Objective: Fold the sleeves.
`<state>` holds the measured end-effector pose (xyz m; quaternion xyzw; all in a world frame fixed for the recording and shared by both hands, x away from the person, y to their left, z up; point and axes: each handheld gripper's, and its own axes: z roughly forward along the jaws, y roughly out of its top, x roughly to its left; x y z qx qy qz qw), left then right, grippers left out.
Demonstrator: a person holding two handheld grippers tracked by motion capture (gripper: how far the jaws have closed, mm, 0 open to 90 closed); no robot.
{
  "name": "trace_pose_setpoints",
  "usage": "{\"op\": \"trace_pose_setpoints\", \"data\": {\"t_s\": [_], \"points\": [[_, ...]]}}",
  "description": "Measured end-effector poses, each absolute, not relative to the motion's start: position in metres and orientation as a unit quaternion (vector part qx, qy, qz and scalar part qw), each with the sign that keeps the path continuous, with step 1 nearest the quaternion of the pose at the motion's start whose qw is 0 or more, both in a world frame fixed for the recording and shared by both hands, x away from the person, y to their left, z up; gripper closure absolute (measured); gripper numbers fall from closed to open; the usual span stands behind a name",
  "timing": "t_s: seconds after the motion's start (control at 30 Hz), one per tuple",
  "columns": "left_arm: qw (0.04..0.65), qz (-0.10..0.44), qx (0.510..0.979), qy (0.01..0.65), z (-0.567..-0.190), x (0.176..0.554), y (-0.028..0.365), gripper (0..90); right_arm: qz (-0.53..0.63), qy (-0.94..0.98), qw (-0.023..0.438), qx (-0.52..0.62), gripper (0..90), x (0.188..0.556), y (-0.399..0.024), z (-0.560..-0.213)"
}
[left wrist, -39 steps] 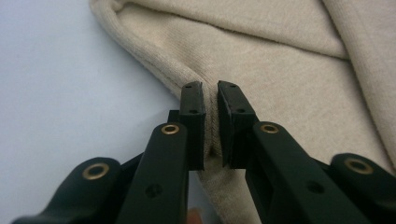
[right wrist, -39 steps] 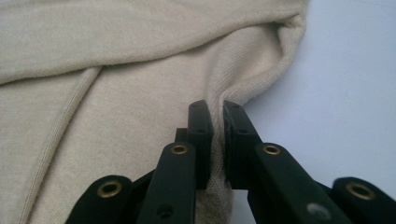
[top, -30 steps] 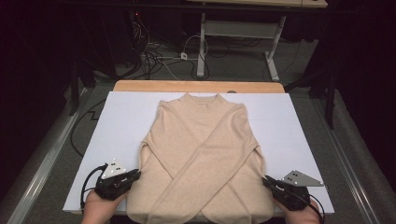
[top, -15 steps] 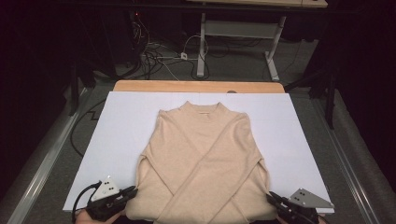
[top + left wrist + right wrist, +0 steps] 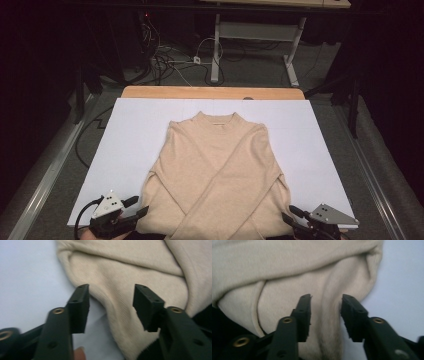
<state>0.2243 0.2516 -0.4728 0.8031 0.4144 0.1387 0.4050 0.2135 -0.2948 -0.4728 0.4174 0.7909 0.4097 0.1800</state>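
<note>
1. A cream turtleneck sweater [image 5: 220, 175] lies flat on a white sheet [image 5: 130, 135] covering the table, collar toward the far edge, both sleeves folded across the chest, hem at the near edge.
2. The left gripper [image 5: 134, 209] sits at the near left corner of the sweater, at the hem. In the left gripper view its jaws stand apart, having just been opening; a raised fold of the sweater [image 5: 117, 312] lies between them, and the pads do not press on it.
3. The right gripper [image 5: 291, 215] sits at the near right corner of the hem. In the right gripper view its jaws are likewise parted, having just been opening; a ridge of the knit [image 5: 327, 315] stands between them, close to the pads, with a gap showing on each side. No grip is held.
4. The sweater's lower corners are bunched and rolled at both grippers; the rest of the body lies smooth.
5. A wooden table edge [image 5: 210, 92] shows beyond the sheet. Cables [image 5: 170, 60] and a desk frame [image 5: 260, 35] stand on the floor farther back.
</note>
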Motion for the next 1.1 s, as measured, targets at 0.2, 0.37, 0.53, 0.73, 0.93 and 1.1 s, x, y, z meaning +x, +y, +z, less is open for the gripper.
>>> {"op": "trace_pose_setpoints", "data": {"t_s": [0.2, 0.37, 0.53, 0.73, 0.93, 1.1], "points": [[0.418, 0.143, 0.783, 0.439, -0.467, 0.247, 0.254, 20.5, 0.424, 0.782, 0.190, 0.416, 32.1, 0.232, -0.296, -0.464], [0.422, 0.149, 0.774, 0.449, -0.465, 0.265, 0.252, 11.9, 0.423, 0.767, 0.210, 0.434, 6.5, 0.250, -0.295, -0.465], [0.415, 0.149, 0.776, 0.452, -0.467, 0.274, 0.248, 0.0, 0.428, 0.757, 0.222, 0.441, 0.5, 0.261, -0.293, -0.467], [0.418, 0.155, 0.773, 0.451, -0.466, 0.282, 0.247, 0.0, 0.427, 0.754, 0.231, 0.442, 0.5, 0.269, -0.292, -0.468], [0.422, 0.159, 0.771, 0.450, -0.461, 0.293, 0.245, 0.0, 0.436, 0.746, 0.242, 0.441, 0.5, 0.277, -0.291, -0.463], [0.423, 0.166, 0.767, 0.453, -0.456, 0.298, 0.243, 0.0, 0.443, 0.739, 0.246, 0.444, 0.5, 0.283, -0.292, -0.459]]}}
